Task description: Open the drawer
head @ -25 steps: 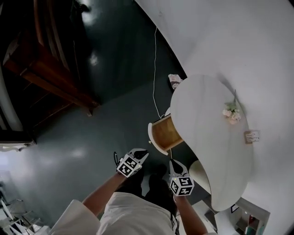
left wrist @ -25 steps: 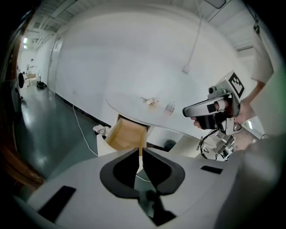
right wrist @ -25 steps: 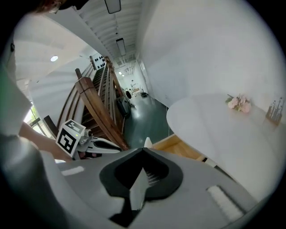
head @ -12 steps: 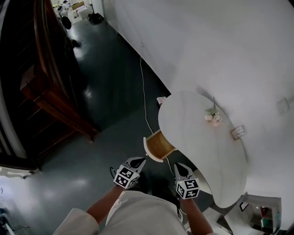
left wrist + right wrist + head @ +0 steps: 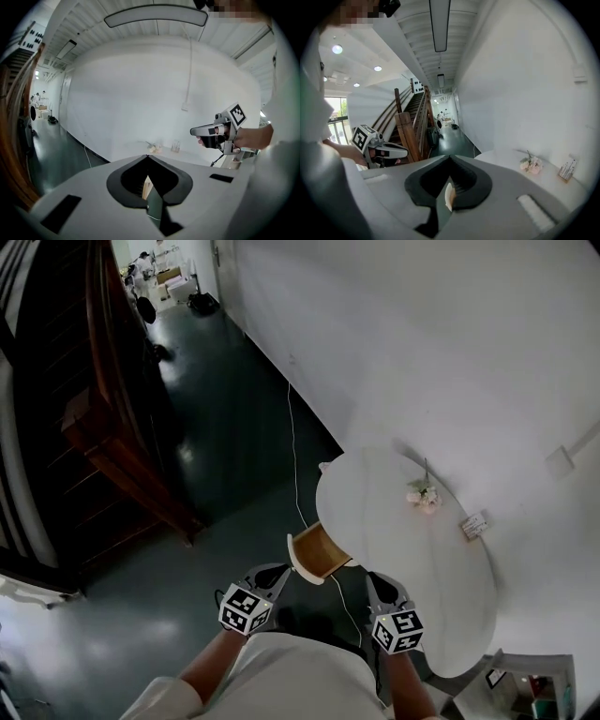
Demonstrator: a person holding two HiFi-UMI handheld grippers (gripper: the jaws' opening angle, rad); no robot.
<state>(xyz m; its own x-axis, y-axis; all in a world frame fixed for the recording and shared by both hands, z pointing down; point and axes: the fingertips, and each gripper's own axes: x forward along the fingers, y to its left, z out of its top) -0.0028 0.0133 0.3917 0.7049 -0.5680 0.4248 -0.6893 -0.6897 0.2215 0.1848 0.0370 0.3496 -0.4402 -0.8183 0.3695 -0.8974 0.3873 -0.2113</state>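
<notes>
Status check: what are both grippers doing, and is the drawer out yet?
Left gripper shut, empty. Right gripper shut, empty. Drawer stands pulled out of white table, wood inside showing. Nothing seen between grippers and drawer.

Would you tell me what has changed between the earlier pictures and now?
The head view has pulled back, so the white table and drawer look smaller. The left gripper and right gripper have spread wider apart, one on each side of the drawer. Neither holds anything. Unchanged: the drawer stands open, flowers on the table.
</notes>
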